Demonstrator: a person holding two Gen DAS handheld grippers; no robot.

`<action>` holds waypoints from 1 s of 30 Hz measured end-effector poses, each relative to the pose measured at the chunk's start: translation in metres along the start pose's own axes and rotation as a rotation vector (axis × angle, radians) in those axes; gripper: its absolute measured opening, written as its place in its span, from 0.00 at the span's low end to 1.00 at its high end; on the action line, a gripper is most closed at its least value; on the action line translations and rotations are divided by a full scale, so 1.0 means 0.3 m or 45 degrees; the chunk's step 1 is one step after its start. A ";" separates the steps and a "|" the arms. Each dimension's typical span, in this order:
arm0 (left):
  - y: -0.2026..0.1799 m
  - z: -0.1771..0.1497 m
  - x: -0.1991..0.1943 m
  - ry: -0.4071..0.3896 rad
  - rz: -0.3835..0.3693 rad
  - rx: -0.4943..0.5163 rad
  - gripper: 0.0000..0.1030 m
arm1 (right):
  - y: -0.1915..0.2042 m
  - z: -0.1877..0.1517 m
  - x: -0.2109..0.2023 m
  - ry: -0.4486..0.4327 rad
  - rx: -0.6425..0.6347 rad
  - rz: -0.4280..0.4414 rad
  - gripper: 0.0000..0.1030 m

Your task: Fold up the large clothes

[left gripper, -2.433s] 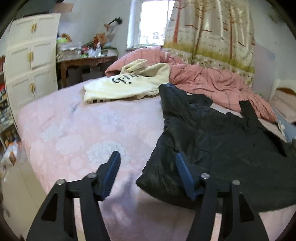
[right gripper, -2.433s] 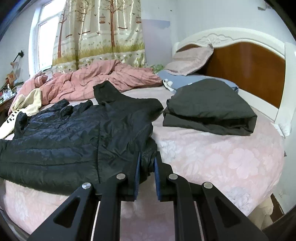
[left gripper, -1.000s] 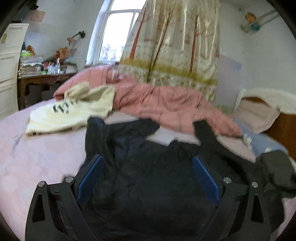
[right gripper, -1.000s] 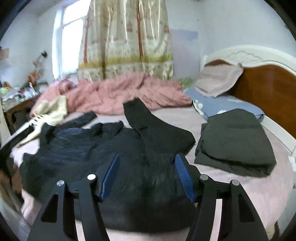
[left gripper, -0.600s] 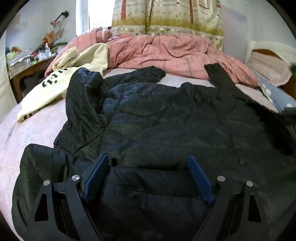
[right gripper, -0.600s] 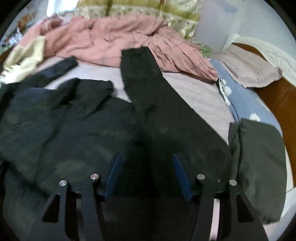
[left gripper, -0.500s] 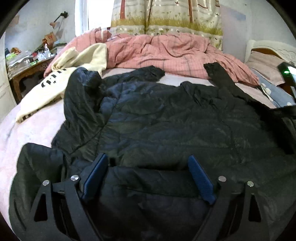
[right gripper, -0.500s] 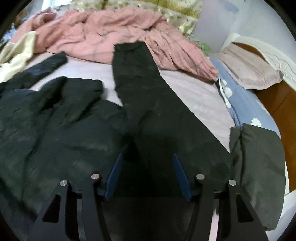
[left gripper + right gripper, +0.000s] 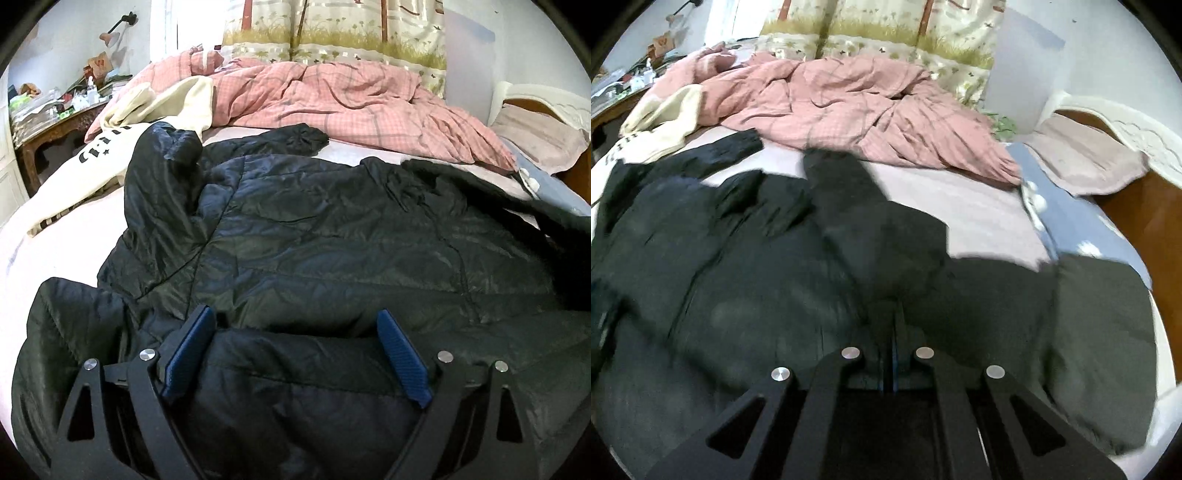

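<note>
A black quilted jacket [image 9: 332, 229] lies spread over the pink bed. My left gripper [image 9: 293, 314] rests low on its near hem, wide open. A raised fold of the jacket runs between the blue pads [image 9: 188, 347], which stand apart from it. In the blurred right wrist view, my right gripper [image 9: 894, 306] has its jaws closed together. The black jacket [image 9: 738, 277] puckers up at the tips, below the right sleeve [image 9: 857, 199] that stretches toward the quilt. The pinched cloth itself is hidden between the fingers.
A rumpled pink checked quilt [image 9: 351, 96] lies along the far side, with a cream sweatshirt [image 9: 110, 147] at the far left. A folded dark garment [image 9: 1108, 332] sits just right of the jacket. Pillows [image 9: 1082, 158], a wooden headboard [image 9: 1145, 206] and a cluttered table [image 9: 48, 129] border the bed.
The right gripper's jaws went from apart to closed together on the jacket, and its view swung right and blurred. The left gripper came down onto the hem and has since stayed still.
</note>
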State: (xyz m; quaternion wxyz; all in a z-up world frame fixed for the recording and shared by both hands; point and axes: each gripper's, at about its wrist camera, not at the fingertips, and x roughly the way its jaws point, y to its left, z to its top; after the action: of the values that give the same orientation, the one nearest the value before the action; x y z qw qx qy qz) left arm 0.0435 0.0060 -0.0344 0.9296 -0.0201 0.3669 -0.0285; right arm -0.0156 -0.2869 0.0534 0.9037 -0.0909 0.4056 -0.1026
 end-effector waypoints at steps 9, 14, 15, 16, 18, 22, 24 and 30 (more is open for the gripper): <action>0.010 0.000 -0.007 -0.006 -0.039 -0.031 0.90 | -0.114 -0.220 -0.067 0.141 -0.041 -0.040 0.16; 0.024 0.003 -0.022 -0.032 -0.088 -0.062 0.90 | -0.037 -0.120 -0.179 -0.001 0.018 0.198 0.55; 0.036 0.003 -0.027 -0.044 -0.115 -0.084 0.90 | -0.010 -0.095 -0.194 -0.027 0.002 0.221 0.55; 0.049 0.003 -0.031 -0.048 -0.134 -0.102 0.90 | 0.027 -0.050 -0.205 -0.060 -0.019 0.246 0.55; 0.057 0.006 -0.035 -0.047 -0.154 -0.119 0.90 | 0.094 0.021 -0.193 -0.069 -0.040 0.264 0.55; 0.068 0.018 -0.061 -0.075 -0.168 -0.146 0.90 | 0.257 0.154 -0.052 -0.003 -0.092 0.298 0.55; 0.089 0.030 -0.073 -0.079 -0.209 -0.157 0.90 | 0.326 0.196 0.054 0.056 -0.106 0.279 0.55; 0.230 0.097 -0.116 -0.128 -0.245 -0.233 0.90 | 0.385 0.231 0.305 0.235 -0.085 0.221 0.55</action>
State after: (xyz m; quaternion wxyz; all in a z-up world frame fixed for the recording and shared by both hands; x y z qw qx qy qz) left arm 0.0407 0.0778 0.0065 0.9341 -0.1413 0.3172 -0.0829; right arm 0.1089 -0.1940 0.0047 0.8645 -0.0757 0.4966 -0.0184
